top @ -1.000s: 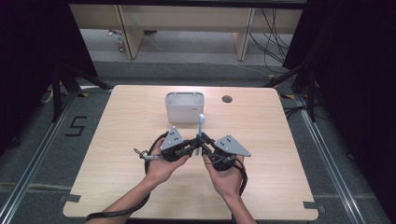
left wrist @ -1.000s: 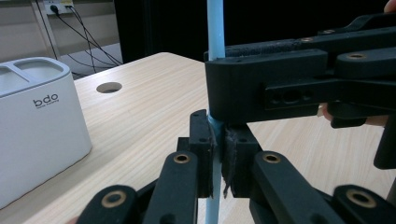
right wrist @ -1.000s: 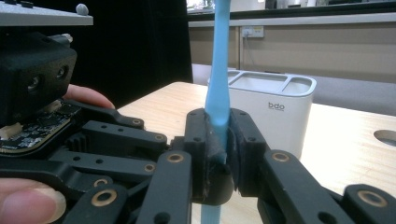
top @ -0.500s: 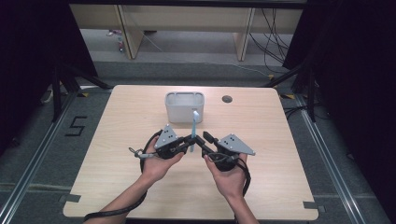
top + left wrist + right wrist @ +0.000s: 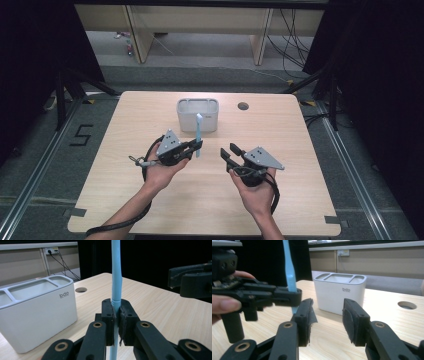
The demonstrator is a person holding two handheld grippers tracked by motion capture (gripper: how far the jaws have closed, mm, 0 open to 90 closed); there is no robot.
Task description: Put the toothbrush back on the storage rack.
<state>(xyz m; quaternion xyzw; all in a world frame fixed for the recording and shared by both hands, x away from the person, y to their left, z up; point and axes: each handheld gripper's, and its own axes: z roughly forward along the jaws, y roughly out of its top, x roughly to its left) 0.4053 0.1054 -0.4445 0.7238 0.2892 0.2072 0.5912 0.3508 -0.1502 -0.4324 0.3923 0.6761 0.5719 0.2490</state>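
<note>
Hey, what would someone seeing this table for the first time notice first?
Probably the light blue toothbrush standing upright, clamped in the left gripper near the table's middle. Just behind it sits a white compartmented holder. The right gripper is beside it with jaws apart, having just been opening, nothing between them.

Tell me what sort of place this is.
Probably a lab or recording workspace, not a home: a bare wooden table with a cable hole stands amid black curtains, floor rails and trailing cables. A white organiser is the sole household item.
</note>
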